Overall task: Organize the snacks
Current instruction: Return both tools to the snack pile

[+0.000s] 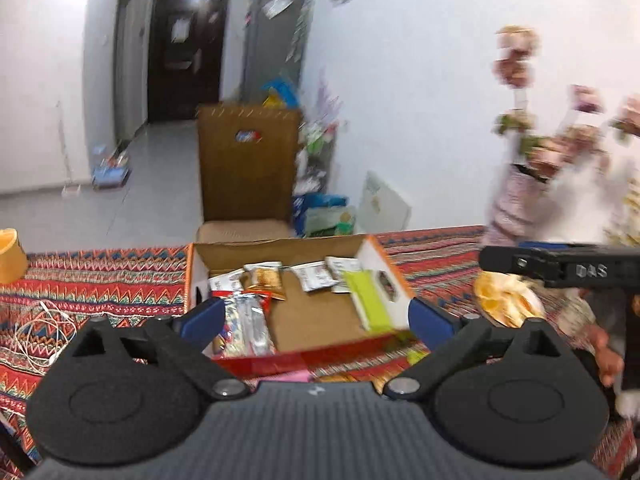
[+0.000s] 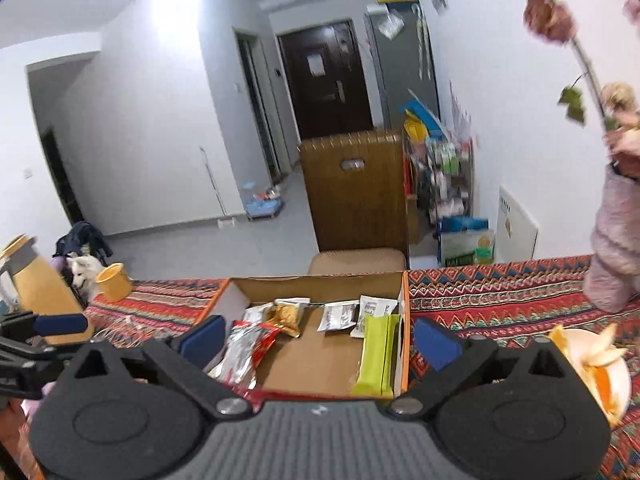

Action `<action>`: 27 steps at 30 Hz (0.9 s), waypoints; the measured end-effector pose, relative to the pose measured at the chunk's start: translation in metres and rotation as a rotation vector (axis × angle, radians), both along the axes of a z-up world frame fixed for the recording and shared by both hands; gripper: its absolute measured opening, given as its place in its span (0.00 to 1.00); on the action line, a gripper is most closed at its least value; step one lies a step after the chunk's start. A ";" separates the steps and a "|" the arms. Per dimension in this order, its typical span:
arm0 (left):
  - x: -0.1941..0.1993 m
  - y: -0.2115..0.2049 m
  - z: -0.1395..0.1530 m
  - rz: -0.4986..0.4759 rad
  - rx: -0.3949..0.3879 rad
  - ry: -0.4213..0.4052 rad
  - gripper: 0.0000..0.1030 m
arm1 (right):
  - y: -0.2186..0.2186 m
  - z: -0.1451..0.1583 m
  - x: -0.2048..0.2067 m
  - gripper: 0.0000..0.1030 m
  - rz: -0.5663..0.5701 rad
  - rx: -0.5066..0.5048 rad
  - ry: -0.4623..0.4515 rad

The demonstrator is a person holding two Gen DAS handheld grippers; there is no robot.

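Both hand-held grippers (image 1: 314, 318) (image 2: 316, 340) spread wide (nothing held).

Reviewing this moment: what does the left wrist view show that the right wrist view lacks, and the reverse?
Only the left wrist view shows the tangled white cable on the patterned tablecloth, and the right claw's black body entering from the right.

Only the right wrist view shows the white dog on the floor.

Both show the open cardboard box holding wrapped snacks, including the lime-green snack bar, the plate of orange peels, and open, empty claws.
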State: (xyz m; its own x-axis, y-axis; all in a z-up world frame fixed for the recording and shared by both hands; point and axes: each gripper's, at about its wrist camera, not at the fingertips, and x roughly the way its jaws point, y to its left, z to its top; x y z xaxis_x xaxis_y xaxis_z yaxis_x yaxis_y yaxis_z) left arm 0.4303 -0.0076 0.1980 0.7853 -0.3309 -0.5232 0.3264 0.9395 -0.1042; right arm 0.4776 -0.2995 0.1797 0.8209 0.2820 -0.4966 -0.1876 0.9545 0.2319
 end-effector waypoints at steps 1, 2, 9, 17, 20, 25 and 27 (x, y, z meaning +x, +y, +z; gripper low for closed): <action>-0.018 0.000 0.001 -0.011 0.002 -0.021 1.00 | 0.000 0.002 -0.021 0.99 0.007 -0.006 -0.023; -0.039 -0.001 0.001 -0.018 0.007 -0.048 1.00 | 0.000 0.003 -0.038 1.00 0.011 -0.008 -0.041; -0.151 -0.001 -0.028 -0.052 -0.034 -0.137 1.00 | -0.004 -0.016 -0.154 1.00 0.023 0.011 -0.141; -0.240 0.004 -0.093 0.013 -0.065 -0.174 1.00 | 0.009 -0.082 -0.271 1.00 -0.006 -0.074 -0.258; -0.265 0.009 -0.121 0.060 -0.070 -0.167 1.00 | 0.015 -0.109 -0.303 1.00 -0.049 -0.084 -0.284; -0.284 0.004 -0.162 0.108 0.029 -0.173 1.00 | 0.022 -0.161 -0.334 1.00 -0.157 -0.104 -0.278; -0.285 -0.001 -0.173 0.099 0.054 -0.154 1.00 | 0.024 -0.178 -0.336 1.00 -0.171 -0.102 -0.230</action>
